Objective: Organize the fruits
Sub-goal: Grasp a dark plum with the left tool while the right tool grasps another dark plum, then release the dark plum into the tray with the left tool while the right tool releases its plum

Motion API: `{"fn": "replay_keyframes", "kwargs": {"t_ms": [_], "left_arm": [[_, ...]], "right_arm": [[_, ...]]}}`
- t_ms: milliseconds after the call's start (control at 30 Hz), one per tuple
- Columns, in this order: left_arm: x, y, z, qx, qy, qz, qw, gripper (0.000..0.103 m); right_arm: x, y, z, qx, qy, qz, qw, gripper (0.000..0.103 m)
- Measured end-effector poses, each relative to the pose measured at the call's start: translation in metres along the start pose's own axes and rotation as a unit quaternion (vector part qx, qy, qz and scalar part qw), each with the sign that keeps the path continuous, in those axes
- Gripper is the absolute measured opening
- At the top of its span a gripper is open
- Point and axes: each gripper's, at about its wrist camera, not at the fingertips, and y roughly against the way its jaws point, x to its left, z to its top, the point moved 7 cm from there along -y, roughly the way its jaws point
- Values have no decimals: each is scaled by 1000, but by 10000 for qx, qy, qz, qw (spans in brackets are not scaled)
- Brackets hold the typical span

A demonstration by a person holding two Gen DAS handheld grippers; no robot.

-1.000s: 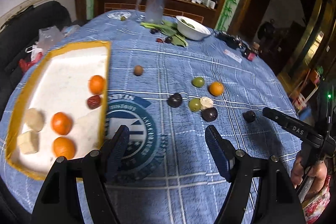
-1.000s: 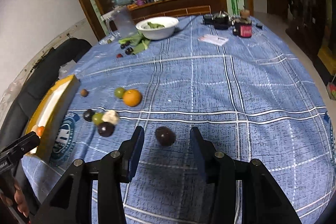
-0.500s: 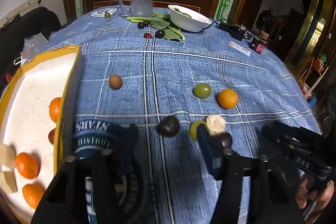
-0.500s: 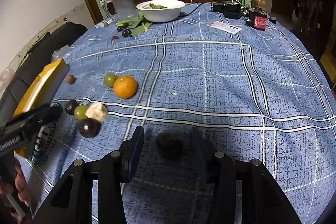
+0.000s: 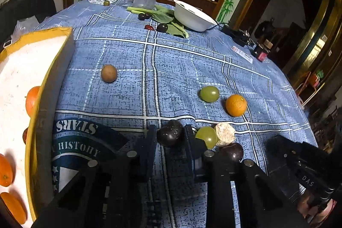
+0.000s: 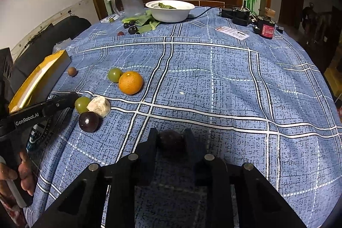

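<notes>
Both my grippers have just closed, my left gripper [image 5: 170, 136] squeezing a dark plum [image 5: 170, 135] near the yellow tray [image 5: 34, 138] and my right gripper [image 6: 171, 140] squeezing another dark plum [image 6: 171, 142] mid-table, so both can go in.

Fruit scattered beside the yellow tray [image 5: 36, 121]

Oranges [image 5: 5, 170] lie in the tray; right of it on the cloth sit a brown ball [image 5: 109, 73], green grape [image 5: 210, 94], orange [image 5: 236, 105], and two dark plums [image 5: 170, 135], each between gripper fingers.
</notes>
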Motion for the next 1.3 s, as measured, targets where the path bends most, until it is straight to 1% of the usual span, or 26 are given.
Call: {"fn": "replay_keyframes", "kwargs": {"t_ms": [200, 333, 433, 533, 633, 667, 733, 800, 833, 900, 967, 1100, 1233, 1300], "left_arm": [[1, 3, 2, -87, 68, -8, 9999, 24], [2, 11, 4, -277, 81, 9, 9996, 24], [-1, 23, 3, -402, 70, -58, 9992, 24], [-3, 50, -3, -515, 175, -319, 9980, 24], [2, 87, -5, -752, 205, -376, 9962, 24], [6, 98, -5, -835, 207, -318, 9958, 24], [22, 124, -2, -1049, 251, -67, 9941, 24], [42, 143, 0, -1170, 325, 239, 9923, 24], [56, 151, 0, -1223, 388, 459, 9907, 24], [82, 160, -2, -1266, 518, 780, 9875, 24], [111, 163, -8, -1164, 735, 1071, 9847, 24], [153, 163, -22, -976, 1067, 1343, 9803, 24], [182, 165, -34, -899, 1371, 1408, 9764, 24], [189, 169, -38, -917, 1420, 1409, 9755, 24]], "right_arm": [[-2, 5, 1, -117, -93, 60, 9999, 25], [1, 13, 1, -291, -126, 39, 9995, 25], [6, 18, -1, -304, -156, 71, 9994, 25], [19, 31, -4, -319, -48, 90, 9994, 25], [40, 44, 0, -395, 213, 92, 9990, 25], [50, 48, 3, -413, 289, 135, 9986, 25], [70, 54, 10, -449, 405, 291, 9977, 25], [97, 59, 16, -467, 518, 555, 9960, 25], [111, 61, 18, -463, 578, 701, 9948, 26], [143, 61, 21, -425, 722, 1012, 9913, 26], [177, 58, 22, -330, 865, 1335, 9867, 26], [237, 47, 18, -126, 1113, 1825, 9768, 26], [279, 30, 10, 82, 1327, 2067, 9693, 26], [293, 21, 6, 218, 1377, 2132, 9670, 26]]}}
